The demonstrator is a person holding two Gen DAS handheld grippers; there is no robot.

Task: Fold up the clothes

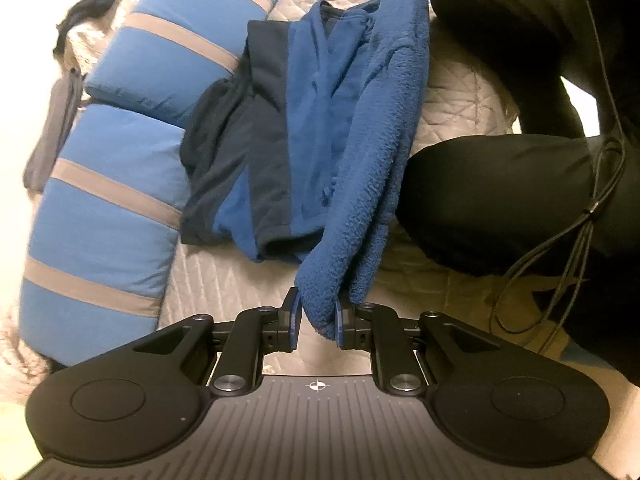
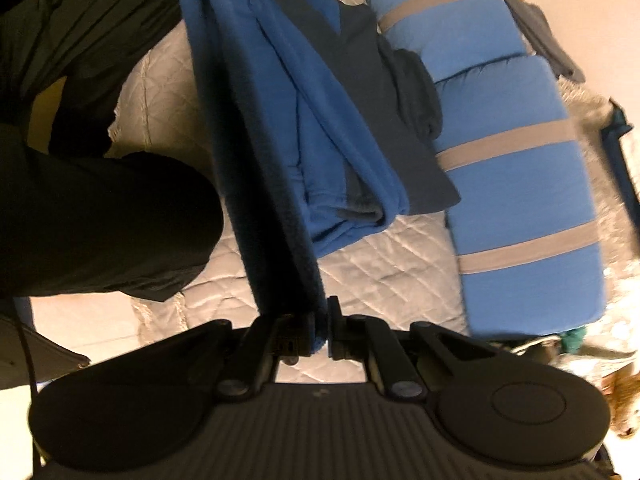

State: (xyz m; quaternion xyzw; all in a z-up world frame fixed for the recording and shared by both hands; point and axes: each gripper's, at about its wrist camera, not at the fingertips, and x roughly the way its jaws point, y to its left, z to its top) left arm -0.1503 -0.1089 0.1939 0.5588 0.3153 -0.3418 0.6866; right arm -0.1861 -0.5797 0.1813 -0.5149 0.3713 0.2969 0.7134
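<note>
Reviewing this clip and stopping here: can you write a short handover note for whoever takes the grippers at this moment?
Left gripper: shut on a corner of the blue fleece.
Right gripper: shut on another edge of the same fleece, which hangs taut between the two.
The rest of the fleece lies in rough folds on the quilt, beside the striped pillows. The person's dark-clad legs are on the other side.
Done: part of the garment looks folded over itself.
Left: probably lay the held flap over the pile and smooth it; the fold is not finished.
</note>
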